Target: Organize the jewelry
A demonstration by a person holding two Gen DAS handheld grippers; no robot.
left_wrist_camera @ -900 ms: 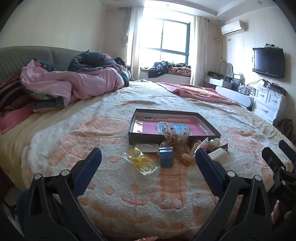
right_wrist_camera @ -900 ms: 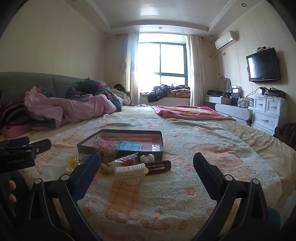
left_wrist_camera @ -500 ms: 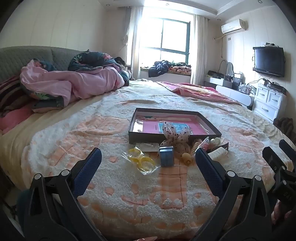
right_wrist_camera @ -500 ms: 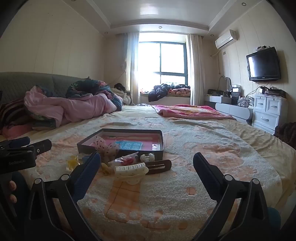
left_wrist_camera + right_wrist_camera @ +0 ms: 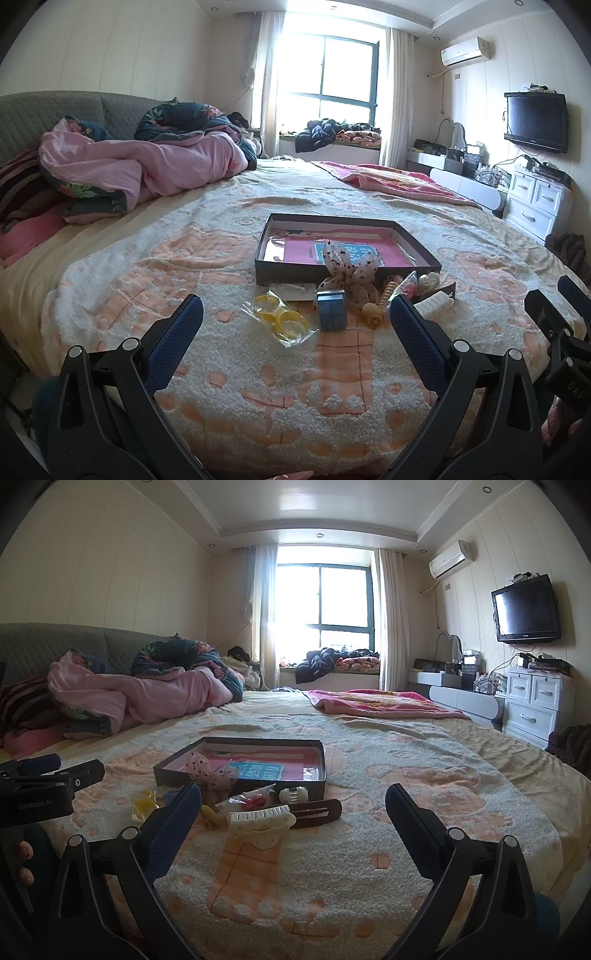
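From the foot of the bed, nothing looks sorted yet. In the left wrist view the left gripper (image 5: 295,325) hangs low in the frame with its blue-padded jaws spread as wide as they go, holding nothing. Just beyond them, left of centre, a clear crinkled plastic bag of yellow rings (image 5: 282,320) lies on the cream and peach tufted bedspread (image 5: 155,266). Beside it at centre stands a small blue box (image 5: 331,309), then a dotted fabric bow (image 5: 347,271) leaning against the front wall of the shallow dark cardboard tray with a pink lining (image 5: 295,275), then a tan spiral hair tie (image 5: 384,300) and a white toothed hair claw (image 5: 433,305) toward the right.

In the right wrist view the right gripper (image 5: 293,814) is likewise fully spread and empty, low in the frame. The white claw clip sits near its left finger, and a dark brown flat barrette (image 5: 317,812) lies at centre. The tray sits just behind the pile.

By my reckoning the job is barely begun: every trinket lies outside the tray, which seems to hold only a card, and all the picking remains.
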